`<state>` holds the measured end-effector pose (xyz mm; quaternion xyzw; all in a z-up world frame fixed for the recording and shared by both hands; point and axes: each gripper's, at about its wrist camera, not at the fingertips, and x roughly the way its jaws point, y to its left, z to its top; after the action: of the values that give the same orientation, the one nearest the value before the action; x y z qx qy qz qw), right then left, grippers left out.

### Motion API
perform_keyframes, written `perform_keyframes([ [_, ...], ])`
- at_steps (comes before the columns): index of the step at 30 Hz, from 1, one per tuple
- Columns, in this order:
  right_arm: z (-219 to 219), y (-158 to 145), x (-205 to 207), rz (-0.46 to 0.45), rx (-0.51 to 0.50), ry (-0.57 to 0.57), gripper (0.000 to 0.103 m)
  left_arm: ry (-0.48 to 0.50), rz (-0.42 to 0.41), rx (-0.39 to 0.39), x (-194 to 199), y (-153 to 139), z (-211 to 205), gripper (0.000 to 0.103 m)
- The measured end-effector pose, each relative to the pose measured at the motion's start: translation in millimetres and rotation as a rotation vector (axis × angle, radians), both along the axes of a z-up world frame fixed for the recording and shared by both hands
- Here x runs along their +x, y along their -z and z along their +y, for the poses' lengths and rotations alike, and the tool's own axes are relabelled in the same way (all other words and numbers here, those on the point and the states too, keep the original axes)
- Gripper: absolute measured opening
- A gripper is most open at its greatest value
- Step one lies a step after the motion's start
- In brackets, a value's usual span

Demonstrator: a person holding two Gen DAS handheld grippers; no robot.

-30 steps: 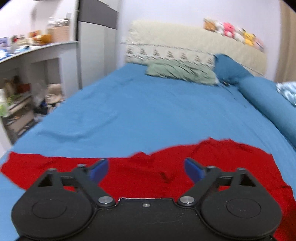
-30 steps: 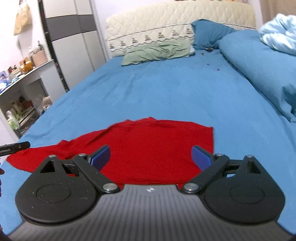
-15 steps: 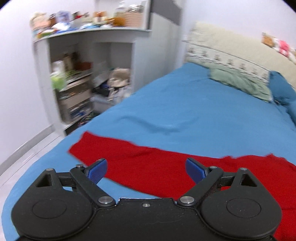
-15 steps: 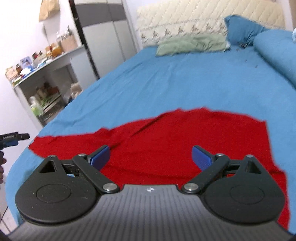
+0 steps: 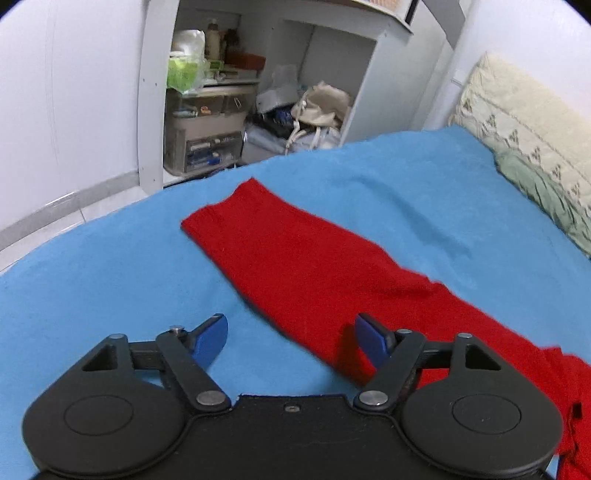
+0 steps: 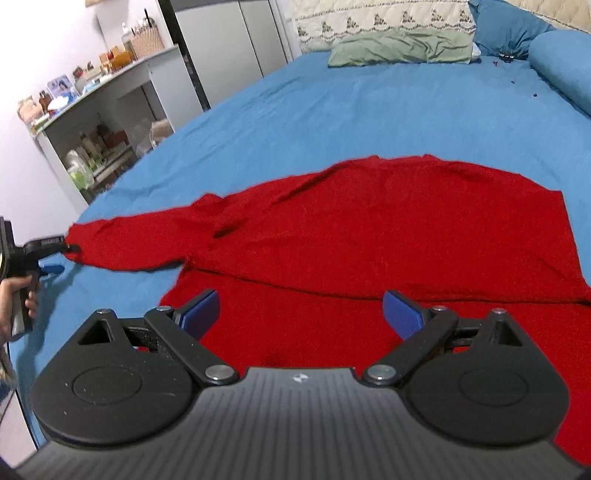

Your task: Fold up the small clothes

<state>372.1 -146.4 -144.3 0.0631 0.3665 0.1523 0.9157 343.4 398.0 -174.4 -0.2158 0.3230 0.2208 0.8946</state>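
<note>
A red long-sleeved top (image 6: 388,236) lies spread on the blue bedsheet (image 6: 332,107). Its left sleeve (image 5: 295,258) stretches toward the bed's left edge, cuff at the far end. My left gripper (image 5: 291,336) is open and empty, hovering over the sleeve's near edge; it also shows at the left of the right wrist view (image 6: 48,254), beside the cuff. My right gripper (image 6: 301,314) is open and empty above the top's lower body.
A white shelf unit (image 5: 229,92) crammed with boxes and bags stands left of the bed. A green pillow (image 6: 399,48) and blue pillows (image 6: 509,29) lie at the headboard. A blue bolster (image 6: 565,66) runs along the right side.
My left gripper has swung left from the top's body, along the sleeve toward its cuff. My right gripper has moved closer over the top's body. Both stayed open.
</note>
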Motion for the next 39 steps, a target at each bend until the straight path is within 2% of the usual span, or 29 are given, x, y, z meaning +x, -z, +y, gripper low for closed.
perform_keyframes([
  [2, 0, 3, 0, 0.000, -0.013, -0.009, 0.103, -0.002, -0.004, 0.013, 9, 1, 1, 0.076],
  [5, 1, 6, 1, -0.010, -0.024, -0.026, 0.103, 0.003, 0.039, 0.074, 26, 2, -2, 0.047],
  [6, 0, 6, 1, -0.012, -0.025, -0.029, 0.103, 0.003, 0.051, 0.089, 29, 2, -2, 0.018],
  [7, -1, 7, 2, -0.015, -0.025, -0.030, 0.103, 0.004, 0.053, 0.084, 31, 1, -1, 0.004],
  [10, -5, 8, 2, -0.016, -0.018, -0.020, 0.103, -0.015, 0.029, 0.086, 31, -6, -4, 0.004],
  [15, -15, 4, 1, -0.019, 0.005, 0.008, 0.103, 0.078, -0.052, 0.218, 36, -47, -51, 0.004],
  [18, -22, -2, 0, -0.029, 0.024, 0.039, 0.103, 0.198, -0.137, 0.248, 44, -82, -100, 0.004],
  [21, -32, -9, -2, -0.046, 0.039, 0.083, 0.103, 0.356, -0.229, 0.275, 53, -116, -167, 0.004],
  [24, -46, -17, -4, -0.038, 0.052, 0.121, 0.103, 0.527, -0.250, 0.215, 67, -132, -239, 0.004],
  [28, -65, -26, -9, -0.034, 0.038, 0.190, 0.103, 0.727, -0.235, 0.160, 74, -115, -338, 0.004],
  [30, -75, -28, -11, -0.032, 0.037, 0.220, 0.103, 0.771, -0.192, 0.085, 77, -93, -372, 0.004],
  [32, -83, -29, -12, -0.023, 0.031, 0.233, 0.103, 0.800, -0.125, 0.042, 76, -61, -405, 0.004],
  [35, -91, -26, -13, -0.001, -0.005, 0.239, 0.103, 0.828, -0.033, 0.036, 70, -16, -434, 0.004],
  [39, -96, -24, -15, 0.006, -0.035, 0.230, 0.103, 0.832, 0.010, 0.079, 61, 6, -444, 0.005],
])
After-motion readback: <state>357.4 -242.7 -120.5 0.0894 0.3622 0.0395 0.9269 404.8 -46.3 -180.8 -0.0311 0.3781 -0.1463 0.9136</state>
